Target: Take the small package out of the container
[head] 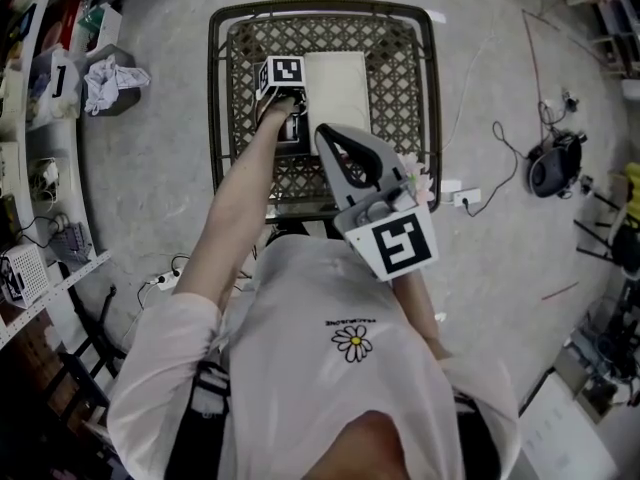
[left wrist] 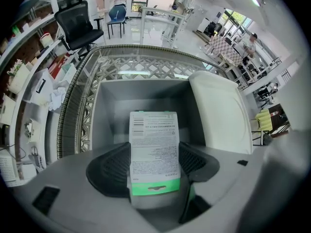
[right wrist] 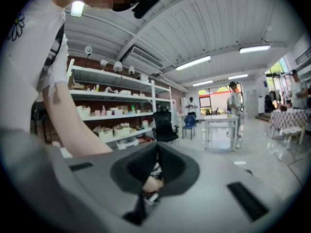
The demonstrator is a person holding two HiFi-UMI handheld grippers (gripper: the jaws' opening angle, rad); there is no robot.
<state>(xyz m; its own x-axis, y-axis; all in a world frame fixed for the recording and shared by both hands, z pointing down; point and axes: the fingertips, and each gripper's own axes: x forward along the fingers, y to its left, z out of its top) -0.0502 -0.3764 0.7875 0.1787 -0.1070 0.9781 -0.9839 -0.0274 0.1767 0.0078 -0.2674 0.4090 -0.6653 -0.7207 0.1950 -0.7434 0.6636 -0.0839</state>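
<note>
1. A lattice basket (head: 400, 78) stands on a bare concrete floor (head: 160, 158), with cables (head: 505, 163) lying beside it.
2. Inside the basket sit a grey container (left wrist: 112, 101) and, just beside it, a white lid (left wrist: 218, 110).
3. The left gripper (left wrist: 154, 178) reaches into the basket, its fingers clamped on the package (left wrist: 154, 144), which is over the open container.
4. The right gripper (right wrist: 156, 164) hangs outside the basket with its fingers pressed together and gripping nothing. It faces shelves (right wrist: 112, 101), a chair (right wrist: 164, 125) and a table (right wrist: 218, 118).

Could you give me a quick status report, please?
Left tool shut on small package, over grey container. Right tool shut, empty, raised aside. Nothing blocking.
</note>
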